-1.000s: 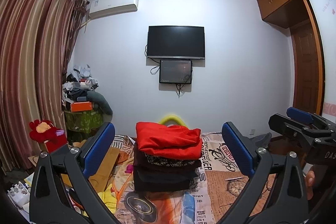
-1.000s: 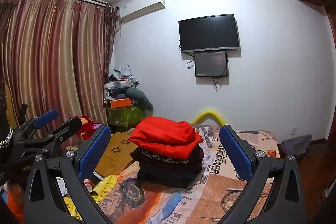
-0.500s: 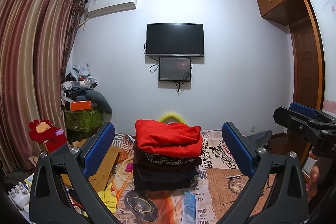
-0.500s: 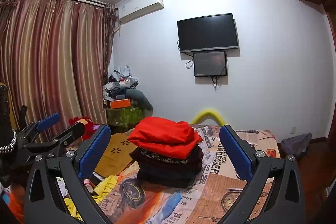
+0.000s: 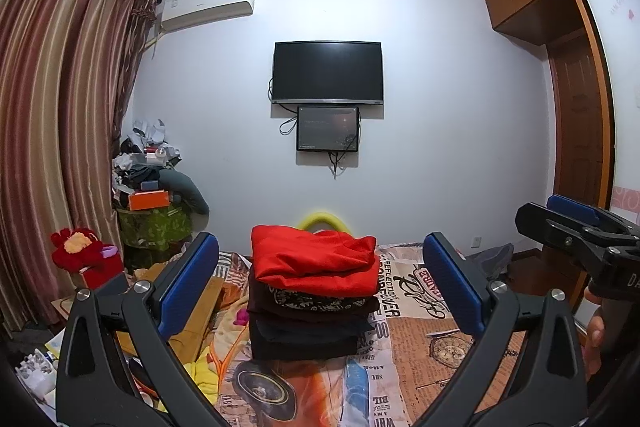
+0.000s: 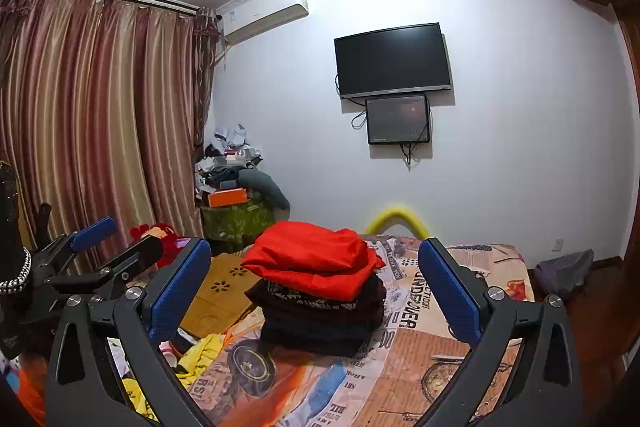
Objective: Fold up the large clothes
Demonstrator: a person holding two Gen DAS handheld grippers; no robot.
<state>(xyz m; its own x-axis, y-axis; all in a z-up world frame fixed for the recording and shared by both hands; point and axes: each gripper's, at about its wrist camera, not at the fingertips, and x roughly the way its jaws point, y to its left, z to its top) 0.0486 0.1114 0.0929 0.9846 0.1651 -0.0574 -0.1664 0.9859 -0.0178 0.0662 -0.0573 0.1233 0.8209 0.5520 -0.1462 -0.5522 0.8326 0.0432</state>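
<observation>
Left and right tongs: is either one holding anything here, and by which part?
Nothing is held. The left tongs and right tongs are both open, held above the bed short of the folded stack.

1. The path at 12 o'clock is blocked by a stack of folded clothes (image 5: 314,301), topped by a red garment (image 5: 316,261), on the printed bedspread (image 5: 416,311).
2. Bare bedspread is left at 6 o'clock before the stack and at 3 o'clock beside it.
3. At 9 o'clock the way is crowded by a wooden board (image 6: 224,291) and yellow cloth (image 6: 200,351).
4. At 10 o'clock a cluttered pile (image 5: 150,179) and a red plush toy (image 5: 78,251) are found.
5. Open air is kept above the stack.
</observation>
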